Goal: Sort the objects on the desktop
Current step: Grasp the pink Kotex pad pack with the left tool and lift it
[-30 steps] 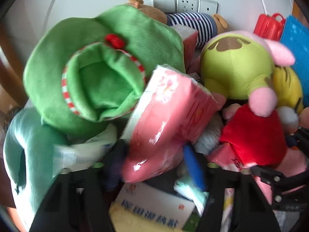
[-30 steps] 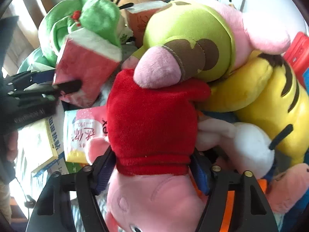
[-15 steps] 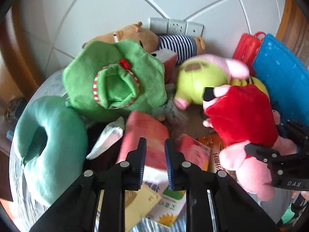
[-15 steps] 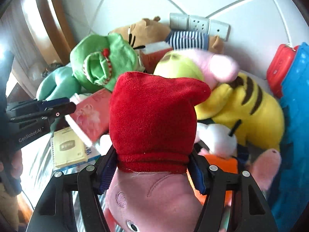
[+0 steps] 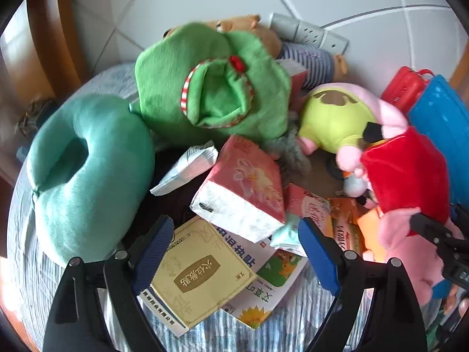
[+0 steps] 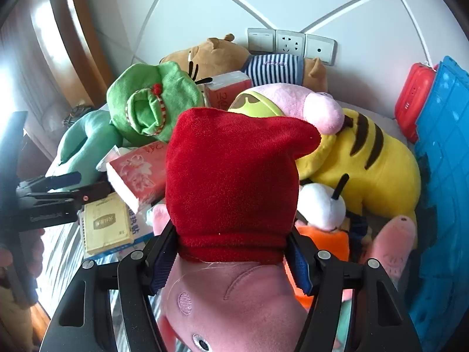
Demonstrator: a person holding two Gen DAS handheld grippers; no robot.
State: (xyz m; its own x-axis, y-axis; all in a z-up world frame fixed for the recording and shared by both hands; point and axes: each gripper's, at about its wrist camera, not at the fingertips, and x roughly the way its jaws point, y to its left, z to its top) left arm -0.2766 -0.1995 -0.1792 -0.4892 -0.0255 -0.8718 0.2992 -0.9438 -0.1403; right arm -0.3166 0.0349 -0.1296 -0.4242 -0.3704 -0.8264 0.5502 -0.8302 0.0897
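Teal plush neck pillow [image 5: 85, 173], ring-shaped, far left; green plush toy [image 5: 214, 88] beside it. Pink tissue pack [image 5: 243, 187], soft and blocky, lies just ahead of the left gripper [image 5: 234, 243], whose jaws are opening with nothing held, above flat books [image 5: 199, 275]. Right gripper [image 6: 228, 259] clamps the pink pig [image 6: 231, 290] in a red fleece dress, lifted over a yellow striped plush [image 6: 366, 164].

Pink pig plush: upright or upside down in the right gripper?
Upside down. The right gripper is shut on the pig at the neck; its red dress points up, its face toward the camera.
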